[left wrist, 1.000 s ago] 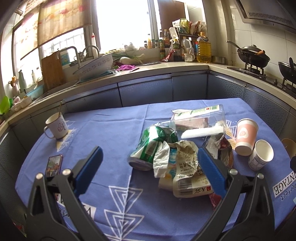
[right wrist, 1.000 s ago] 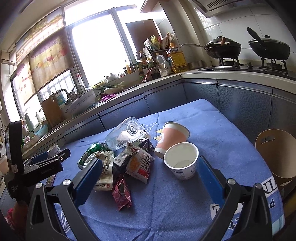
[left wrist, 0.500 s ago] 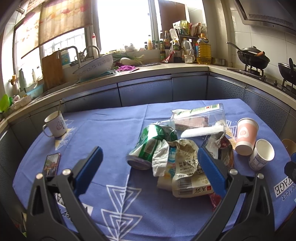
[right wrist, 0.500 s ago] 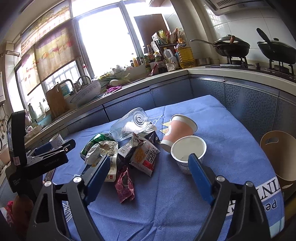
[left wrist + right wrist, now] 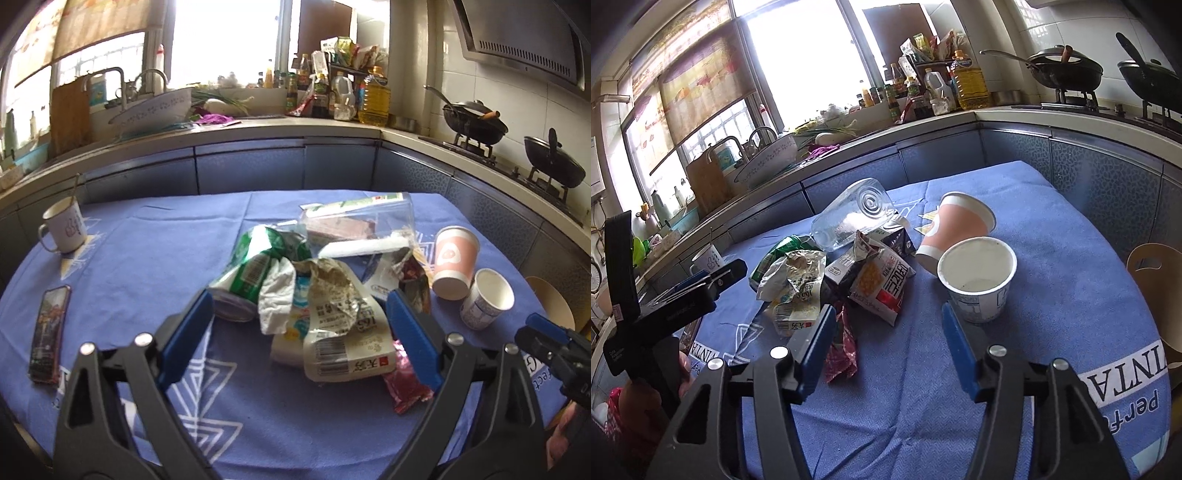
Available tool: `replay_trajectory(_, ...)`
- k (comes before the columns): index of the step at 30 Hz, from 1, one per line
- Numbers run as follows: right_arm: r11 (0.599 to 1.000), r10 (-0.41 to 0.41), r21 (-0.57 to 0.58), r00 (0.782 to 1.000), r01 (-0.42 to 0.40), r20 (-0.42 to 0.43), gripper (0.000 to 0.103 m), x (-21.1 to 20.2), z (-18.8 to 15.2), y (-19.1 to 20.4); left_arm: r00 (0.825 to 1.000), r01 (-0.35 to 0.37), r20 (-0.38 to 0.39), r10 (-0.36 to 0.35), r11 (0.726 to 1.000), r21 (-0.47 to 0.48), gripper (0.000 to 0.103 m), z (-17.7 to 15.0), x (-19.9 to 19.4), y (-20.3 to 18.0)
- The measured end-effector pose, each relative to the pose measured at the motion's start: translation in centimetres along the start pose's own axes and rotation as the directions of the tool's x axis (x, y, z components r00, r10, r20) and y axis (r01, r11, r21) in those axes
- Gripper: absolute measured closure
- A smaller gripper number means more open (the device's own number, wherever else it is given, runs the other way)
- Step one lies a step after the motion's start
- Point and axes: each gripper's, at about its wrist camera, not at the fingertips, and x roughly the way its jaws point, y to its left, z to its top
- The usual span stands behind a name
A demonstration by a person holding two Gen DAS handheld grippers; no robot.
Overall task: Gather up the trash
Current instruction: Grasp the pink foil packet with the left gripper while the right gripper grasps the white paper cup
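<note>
1. Covering the counter (image 5: 140,258) is a woven blue cloth with white triangles and lettering; its near edge is cut off by both claws' black frames.
2. A pile of trash sits mid-counter: a crushed green can (image 5: 255,269), a crumpled white tissue (image 5: 277,295), a torn cream wrapper (image 5: 343,332) with a barcode, a glossy magenta foil wrapper (image 5: 404,384) and a clear plastic bag (image 5: 362,225) holding something brownish that is hard to make out.
3. From the right wrist view the same heap shows a clear glass jar (image 5: 849,218) lying on its side, its ribbed base toward the camera, resting on an orange-and-white snack packet (image 5: 882,280); what lies under them is hidden.
4. A pink paper cup (image 5: 956,225) lies tipped over, touching a white paper cup (image 5: 977,280) that stands upright with a dark residue inside.
5. The left claw (image 5: 297,332) has flat blue pads and its jaws have just been closing a little; they stand wide, flanking the cream wrapper without pressing on it.
6. The right claw (image 5: 886,347) has just been closing too; its jaws stand partly apart over bare cloth, the white cup just beyond the right pad, the foil wrapper beside the left pad, nothing gripped.
7. A white mug (image 5: 64,229) with a spoon-like handle poking out and a phone (image 5: 48,336) lie well apart from the pile at the left.
8. A tan perforated chair back (image 5: 1156,280) is cut off at the right edge.
</note>
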Motion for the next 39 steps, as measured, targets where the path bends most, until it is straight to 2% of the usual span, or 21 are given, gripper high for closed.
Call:
replay_trajectory(3,0.999,-0.015,0.028,1.000,0.016,-0.022,0.050,0.6,-0.4,-1.3,0.994,0.087,-0.072,-0.083,0.995,0.055,0.030,-0.9,1.0,-1.4)
replay_trajectory(5,0.998,-0.024,0.051,0.999,0.026,-0.034,0.051,0.9,-0.6,-2.2,0.978,0.174,-0.131,-0.162,0.981,0.085,0.034,-1.7,1.6,-2.6)
replay_trajectory(7,0.998,-0.028,0.057,0.999,0.031,-0.044,0.051,1.2,-0.8,-2.8,0.951,0.254,-0.201,-0.235,0.964,0.079,0.037,-2.6,2.4,-3.7)
replay_trajectory(9,0.998,-0.032,0.055,0.998,0.035,-0.053,0.051,1.5,-0.9,-3.2,0.914,0.316,-0.279,-0.294,0.948,0.035,0.040,-3.5,3.6,-4.7)
replay_trajectory(11,0.997,-0.035,0.064,0.998,0.039,-0.060,0.051,1.7,-1.0,-3.7,0.875,0.347,-0.356,-0.328,0.938,-0.011,0.042,-4.2,5.3,-5.6)
replay_trajectory(13,0.995,-0.045,0.083,0.997,0.050,-0.062,0.051,1.8,-0.9,-4.7,0.858,0.340,-0.401,-0.320,0.940,-0.024,0.043,-4.9,6.7,-6.2)
replay_trajectory(14,0.994,-0.053,0.095,0.997,0.059,-0.062,0.051,1.9,-0.8,-5.3,0.854,0.332,-0.415,-0.314,0.943,-0.030,0.044,-5.1,7.3,-6.5)
replay_trajectory(16,0.991,-0.061,0.115,0.996,0.068,-0.061,0.051,2.0,-0.4,-6.4,0.859,0.321,-0.409,-0.307,0.946,-0.035,0.050,-4.9,7.6,-6.9)
replay_trajectory(17,0.990,-0.063,0.124,0.996,0.069,-0.055,0.051,2.0,-0.1,-6.8,0.852,0.329,-0.419,-0.314,0.944,-0.040,0.060,-4.9,7.9,-7.1)
replay_trajectory(18,0.989,-0.062,0.131,0.997,0.068,-0.048,0.050,2.0,0.3,-7.2,0.852,0.325,-0.422,-0.310,0.945,-0.037,0.068,-4.8,8.1,-7.4)
replay_trajectory(19,0.989,-0.055,0.136,0.998,0.060,-0.041,0.050,2.1,0.7,-7.7,0.852,0.325,-0.425,-0.307,0.945,-0.032,0.071,-4.8,8.2,-7.6)
replay_trajectory(20,0.989,-0.051,0.136,0.998,0.055,-0.033,0.050,2.2,1.1,-7.9,0.844,0.337,-0.432,-0.317,0.941,-0.031,0.079,-4.8,8.2,-8.0)
replay_trajectory(22,0.992,-0.057,0.112,0.998,0.059,-0.026,0.046,2.7,1.9,-7.8,0.828,0.365,-0.448,-0.337,0.931,-0.026,0.081,-4.9,8.2,-8.7)
replay_trajectory(25,0.997,-0.057,0.056,0.998,0.059,-0.034,0.030,4.0,2.5,-7.4,0.814,0.408,-0.453,-0.364,0.913,-0.001,0.081,-4.9,7.6,-10.0)
replay_trajectory(27,0.998,-0.067,0.016,0.997,0.068,-0.039,0.017,4.7,2.7,-7.2,0.813,0.427,-0.446,-0.374,0.904,0.020,0.081,-4.8,7.0,-10.6)
replay_trajectory(30,0.994,-0.094,-0.060,0.994,0.090,-0.054,0.014,6.0,3.0,-6.5,0.814,0.435,-0.442,-0.377,0.900,0.036,0.081,-4.8,6.2,-11.1)
replay_trajectory(32,0.987,-0.127,-0.112,0.988,0.117,-0.083,0.014,7.2,3.1,-6.3,0.814,0.430,-0.446,-0.372,0.902,0.031,0.081,-4.7,6.1,-11.1)
replay_trajectory(34,0.987,-0.120,-0.123,0.988,0.107,-0.101,0.015,8.0,3.1,-6.4,0.809,0.426,-0.454,-0.372,0.905,0.018,0.081,-4.7,6.3,-10.8)
replay_trajectory(35,0.990,-0.093,-0.112,0.990,0.081,-0.108,0.033,8.1,3.1,-6.7,0.807,0.425,-0.458,-0.373,0.905,0.011,0.081,-4.6,6.4,-10.8)
replay_trajectory(36,0.993,-0.077,-0.093,0.991,0.067,-0.111,0.044,7.9,3.1,-7.0,0.805,0.425,-0.460,-0.374,0.905,0.009,0.081,-4.5,6.3,-10.7)
replay_trajectory(39,0.997,-0.067,-0.054,0.996,0.064,-0.052,0.044,5.8,3.3,-8.2,0.798,0.443,-0.465,-0.383,0.896,0.022,0.081,-3.5,6.7,-11.7)
